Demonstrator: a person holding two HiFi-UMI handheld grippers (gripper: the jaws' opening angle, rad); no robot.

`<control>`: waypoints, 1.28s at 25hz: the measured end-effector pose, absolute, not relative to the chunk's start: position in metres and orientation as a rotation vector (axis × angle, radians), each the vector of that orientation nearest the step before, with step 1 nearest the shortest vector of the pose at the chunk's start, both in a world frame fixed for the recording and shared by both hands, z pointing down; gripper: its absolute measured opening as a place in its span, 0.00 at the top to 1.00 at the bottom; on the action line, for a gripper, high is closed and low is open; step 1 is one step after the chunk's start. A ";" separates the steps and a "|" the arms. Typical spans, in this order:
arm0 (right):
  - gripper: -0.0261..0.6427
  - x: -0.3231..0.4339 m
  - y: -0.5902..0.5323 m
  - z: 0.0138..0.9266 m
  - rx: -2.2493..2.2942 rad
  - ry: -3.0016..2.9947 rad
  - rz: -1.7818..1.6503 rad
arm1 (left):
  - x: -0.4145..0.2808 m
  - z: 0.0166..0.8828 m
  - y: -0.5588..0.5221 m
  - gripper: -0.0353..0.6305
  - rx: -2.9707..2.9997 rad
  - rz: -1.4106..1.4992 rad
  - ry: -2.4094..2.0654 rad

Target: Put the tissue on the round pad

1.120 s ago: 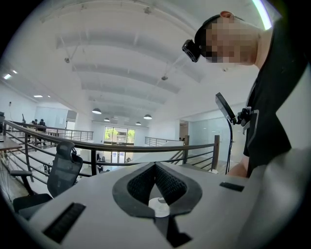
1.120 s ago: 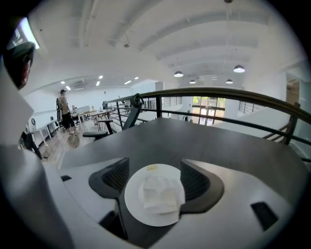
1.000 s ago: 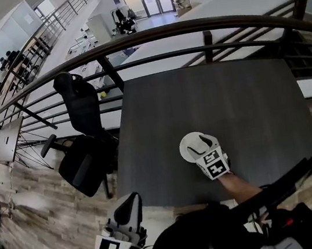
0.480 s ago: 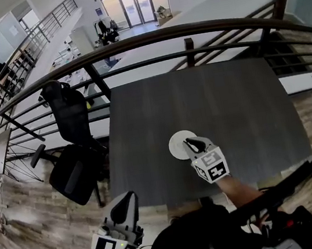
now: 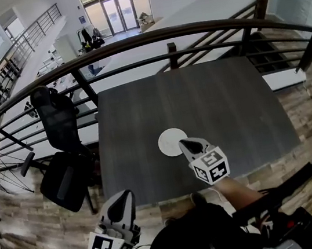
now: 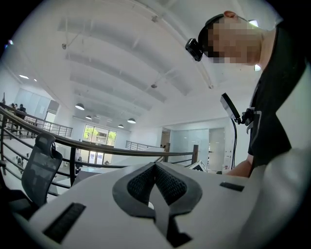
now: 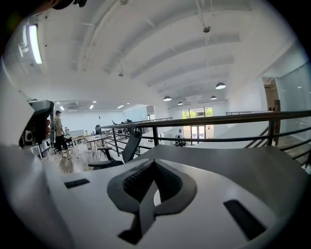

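Bright even daylight; soft shadows; strong fisheye edge warp

From my right gripper, at the near-right rim of the round pad, the dark table lies open left, right and beyond. The railing walls the far edge; the office chair crowds the left side

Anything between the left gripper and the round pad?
No. In the head view only bare dark tabletop lies between the left gripper and the round pad.
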State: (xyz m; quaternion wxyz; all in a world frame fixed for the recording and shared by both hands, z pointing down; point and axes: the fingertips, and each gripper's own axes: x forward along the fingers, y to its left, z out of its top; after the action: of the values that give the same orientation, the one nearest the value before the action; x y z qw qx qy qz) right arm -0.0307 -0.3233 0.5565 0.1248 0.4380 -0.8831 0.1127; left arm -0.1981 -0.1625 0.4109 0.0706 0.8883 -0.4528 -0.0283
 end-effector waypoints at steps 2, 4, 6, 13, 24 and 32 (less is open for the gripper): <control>0.96 -0.030 -0.315 0.548 1.293 -2.575 0.319 | -0.199 0.412 -0.159 0.94 2.686 -0.097 -1.331; 0.96 -0.032 -0.307 0.539 1.314 -2.580 0.311 | -0.201 0.413 -0.157 0.94 2.698 -0.118 -1.291; 0.96 -0.032 -0.296 0.533 1.334 -2.583 0.319 | -0.199 0.410 -0.154 0.94 2.706 -0.171 -1.237; 0.96 -0.047 -0.251 0.515 1.372 -2.550 0.280 | -0.230 0.425 -0.151 0.94 2.726 -0.219 -1.145; 0.96 -0.028 -0.198 0.473 1.427 -2.556 0.222 | -0.197 0.418 -0.121 0.94 2.815 -0.132 -1.010; 0.96 0.024 -0.166 0.458 1.361 -2.633 0.244 | -0.129 0.408 -0.087 0.94 2.833 -0.081 -1.015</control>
State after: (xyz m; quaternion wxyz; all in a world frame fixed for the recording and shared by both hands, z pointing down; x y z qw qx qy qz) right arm 0.0242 -0.1660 0.4581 0.0837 0.4562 -0.8822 0.0818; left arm -0.1288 -0.0872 0.4085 0.0655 0.9390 -0.3365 -0.0267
